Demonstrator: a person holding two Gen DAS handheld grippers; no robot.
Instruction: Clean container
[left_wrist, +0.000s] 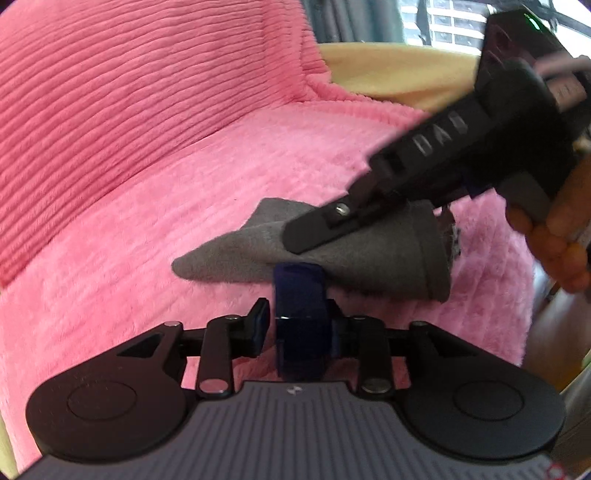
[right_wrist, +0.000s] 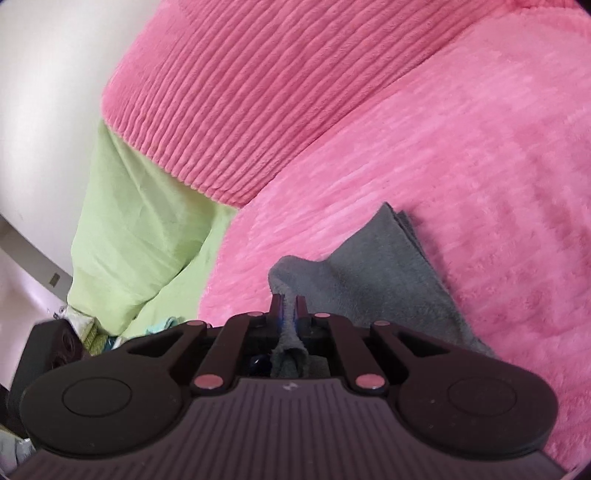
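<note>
A small dark blue container (left_wrist: 299, 295) stands between the fingers of my left gripper (left_wrist: 298, 317). The left pad (left_wrist: 261, 325) sits a sliver off its side, and the far pad is hidden behind it. Just beyond it a folded grey cloth (left_wrist: 388, 258) lies on the pink plush. My right gripper (left_wrist: 295, 240) comes in from the upper right, held by a person's hand (left_wrist: 554, 240), with its tip over the cloth. In the right wrist view the right gripper (right_wrist: 289, 306) is shut on a pinched edge of the grey cloth (right_wrist: 388, 273).
Pink ribbed plush cover (left_wrist: 147, 129) drapes the seat and backrest (right_wrist: 295, 92). A light green fabric (right_wrist: 140, 221) hangs at the left by a white wall (right_wrist: 44, 92). Yellow fabric (left_wrist: 388, 74) and a window (left_wrist: 443, 22) lie behind.
</note>
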